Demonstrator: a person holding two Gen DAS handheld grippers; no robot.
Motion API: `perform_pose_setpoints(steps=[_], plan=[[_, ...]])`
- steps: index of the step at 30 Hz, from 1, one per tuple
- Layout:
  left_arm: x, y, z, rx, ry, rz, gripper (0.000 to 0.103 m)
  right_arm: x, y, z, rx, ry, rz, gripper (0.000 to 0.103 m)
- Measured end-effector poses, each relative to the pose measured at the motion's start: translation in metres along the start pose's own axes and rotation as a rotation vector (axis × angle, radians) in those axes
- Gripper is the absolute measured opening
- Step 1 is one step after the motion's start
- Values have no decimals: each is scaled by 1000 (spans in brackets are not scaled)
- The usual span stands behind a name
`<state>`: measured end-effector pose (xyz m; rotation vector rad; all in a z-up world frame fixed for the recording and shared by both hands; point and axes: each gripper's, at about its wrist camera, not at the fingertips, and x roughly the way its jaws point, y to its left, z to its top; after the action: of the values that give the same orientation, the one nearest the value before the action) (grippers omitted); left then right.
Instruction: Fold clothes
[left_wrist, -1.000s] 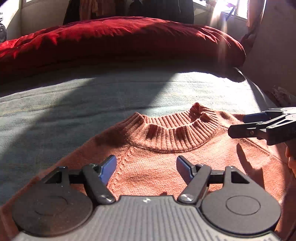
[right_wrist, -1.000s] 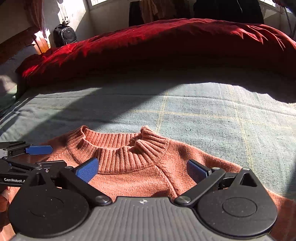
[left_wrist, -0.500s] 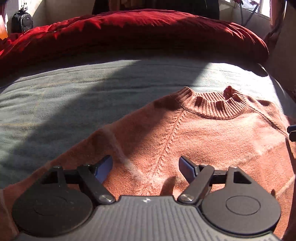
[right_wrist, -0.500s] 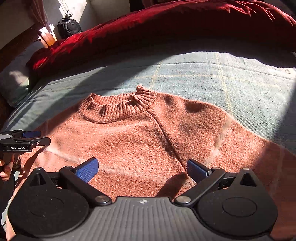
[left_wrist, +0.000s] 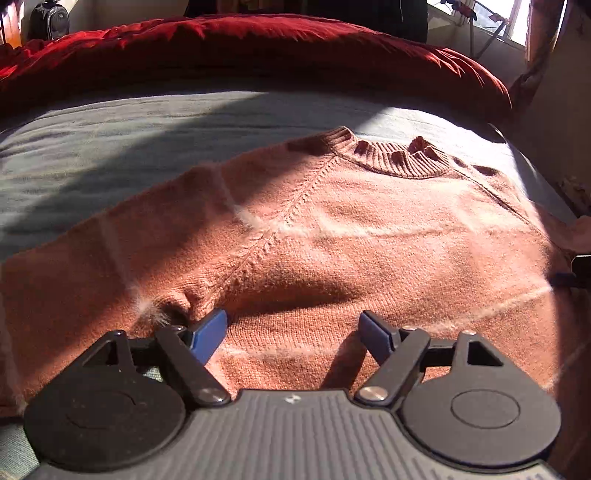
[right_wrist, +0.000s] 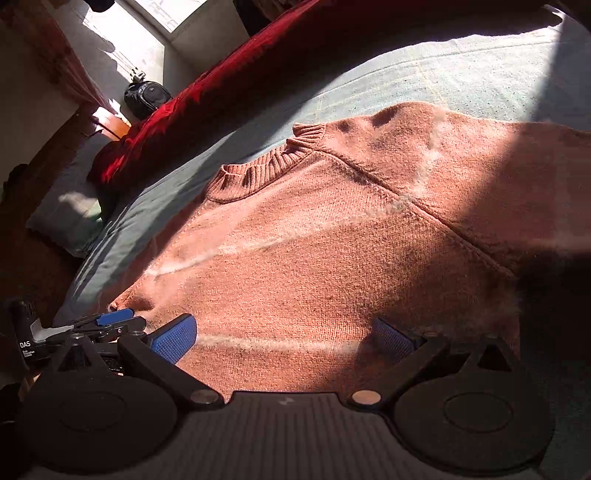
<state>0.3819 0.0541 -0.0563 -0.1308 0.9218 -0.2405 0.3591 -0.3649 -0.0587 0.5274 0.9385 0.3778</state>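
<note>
A rust-orange knit sweater (left_wrist: 369, 236) lies flat, front up, on the grey-green bed sheet (left_wrist: 92, 147), its ribbed collar (left_wrist: 399, 158) at the far side. My left gripper (left_wrist: 293, 328) hovers open low over the sweater's body near the left armpit crease, with nothing between its blue pads. In the right wrist view the sweater (right_wrist: 314, 266) runs tilted, and my right gripper (right_wrist: 282, 338) is open just above its lower body. My left gripper (right_wrist: 118, 322) shows side-on at the sweater's left edge. Part of my right gripper (left_wrist: 570, 275) and a hand (left_wrist: 581, 234) show at the right edge.
A red duvet (left_wrist: 258, 48) is heaped along the far side of the bed. A black backpack (right_wrist: 146, 96) stands on the floor by the window. A grey pillow (right_wrist: 70, 210) lies past the bed's end. The bed's edge drops off close to the left gripper (right_wrist: 74, 295).
Both grippers have drawn back from the collar to the sweater's lower body, and more of the sweater is in view. The right wrist view has rolled, so the bed now looks tilted.
</note>
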Motion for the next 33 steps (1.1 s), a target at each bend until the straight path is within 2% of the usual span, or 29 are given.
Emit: perform_pose_setpoints(steps=[2,5,7,9,10,13,14,17,19,21,25,27,29,33], plan=[[-7,11,6,-64,-7,-39,77,-10,0,-4,32,-28,-19,103],[-22,-7,18,-31,-86,-122,80,-14,11,-9,31,-48,-23,103],[-18,-17,25,-35,-92,-178,81,-10,19,-14,27,-57,2,103],[0,-21,30,-65,-66,-193,81,0,27,-21,23,-58,5,103],[11,-20,32,-86,-43,-196,81,6,29,-23,20,-56,-6,103],[34,-14,30,-58,-57,-103,81,16,40,-36,-41,-72,-65,103],[41,-12,29,-48,-62,-72,76,16,43,-40,-73,-83,-81,103],[43,-7,30,-2,-83,-58,74,15,46,-47,-111,-106,-102,103],[42,-14,34,6,-78,-19,74,15,45,-49,-105,-120,-100,103],[34,-24,37,-12,-62,-18,73,13,43,-50,-85,-136,-95,103],[15,-60,27,51,-63,-236,78,11,40,-55,-56,-165,-79,103],[12,-77,20,96,-56,-291,79,12,40,-56,-59,-167,-81,103],[17,-94,8,145,-33,-301,79,12,42,-57,-66,-164,-92,103],[26,-97,-17,186,-11,-213,79,3,49,-66,-125,-134,-136,103]])
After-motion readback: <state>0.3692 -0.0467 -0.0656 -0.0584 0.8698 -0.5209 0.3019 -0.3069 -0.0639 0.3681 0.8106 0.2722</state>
